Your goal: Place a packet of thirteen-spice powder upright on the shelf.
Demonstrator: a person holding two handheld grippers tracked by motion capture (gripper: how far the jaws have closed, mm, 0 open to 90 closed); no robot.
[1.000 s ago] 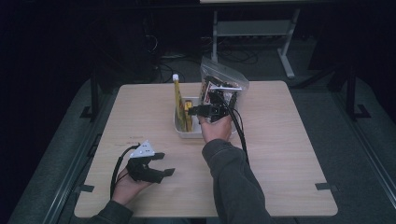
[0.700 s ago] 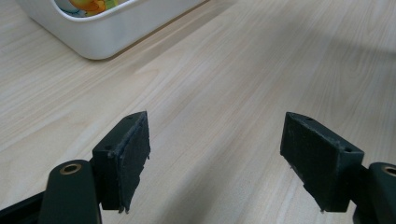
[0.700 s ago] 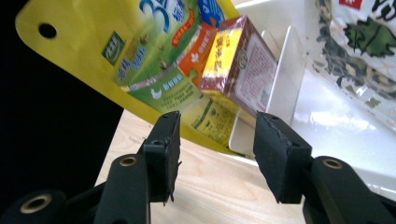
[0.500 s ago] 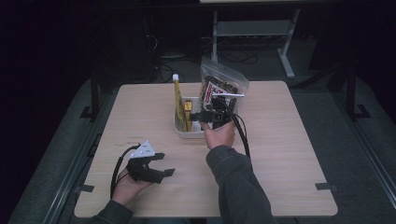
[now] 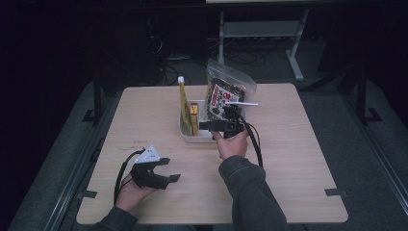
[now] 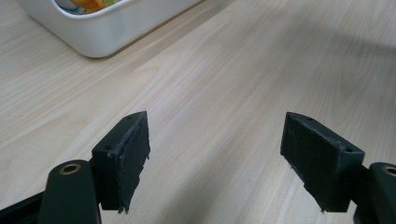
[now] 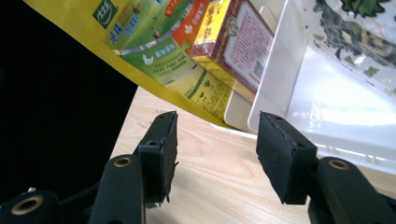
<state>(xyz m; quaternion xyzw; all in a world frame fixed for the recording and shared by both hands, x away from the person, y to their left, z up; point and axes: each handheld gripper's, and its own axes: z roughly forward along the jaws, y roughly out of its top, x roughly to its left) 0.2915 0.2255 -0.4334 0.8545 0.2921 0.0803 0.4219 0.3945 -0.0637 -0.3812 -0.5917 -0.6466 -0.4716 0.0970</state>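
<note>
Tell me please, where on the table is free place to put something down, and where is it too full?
The table is bare right of the white bin, out to its right edge, and on the left between the bin and the left gripper. The far left corner is free too. It is crowded at the bin: yellow pouch, small box, clear bag, and the right gripper at its rim.

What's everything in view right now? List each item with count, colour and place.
table: one, light wood, centre.
bin: one, white, table middle.
yellow pouch: one, white cap, upright at bin's left.
small box: one, yellow and red, inside bin.
clear bag: one, dark contents, at bin's right.
left gripper: black, jaws open, near table's front left.
right gripper: black, jaws just opening, nothing between them, at bin's near rim.
</note>
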